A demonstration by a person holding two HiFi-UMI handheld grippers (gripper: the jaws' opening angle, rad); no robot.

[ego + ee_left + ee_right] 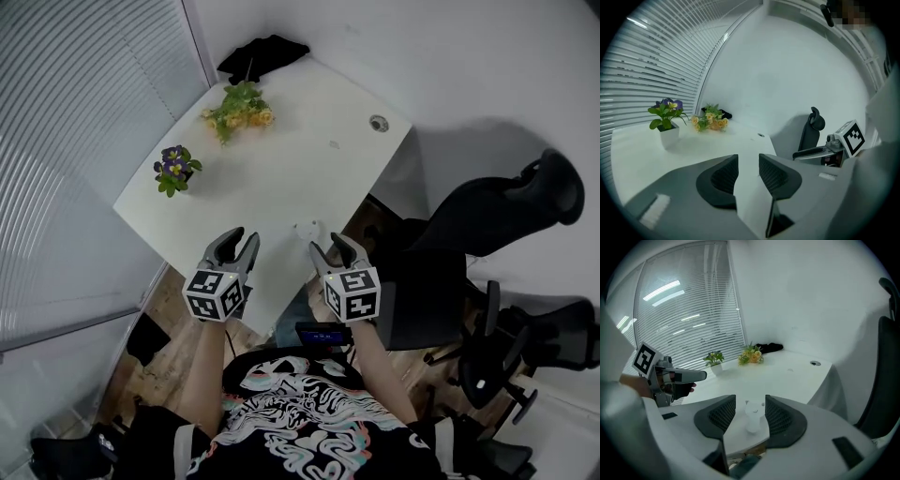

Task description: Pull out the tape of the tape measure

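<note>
our right claw (750,399) is released, its ribbed black pads apart. its view shows the tape measure (753,416), a small rounded white case lying on the table (787,376) just ahead, framed between the pads and ungripped. the left gripper view misses it. our left claw (748,161) is released too, with only smooth white tabletop between its pads. farther ahead stand a purple potted flower (666,119) and a yellow bouquet (710,123).

Tape measure (307,228) is sitting on the white table (281,178), close to the edge nearest me. I'm looking at a small white rounded case, blending into the tabletop. It's lying just ahead of my right gripper (330,246), lined up with the gap between the jaws, with no pad touching it.
</note>
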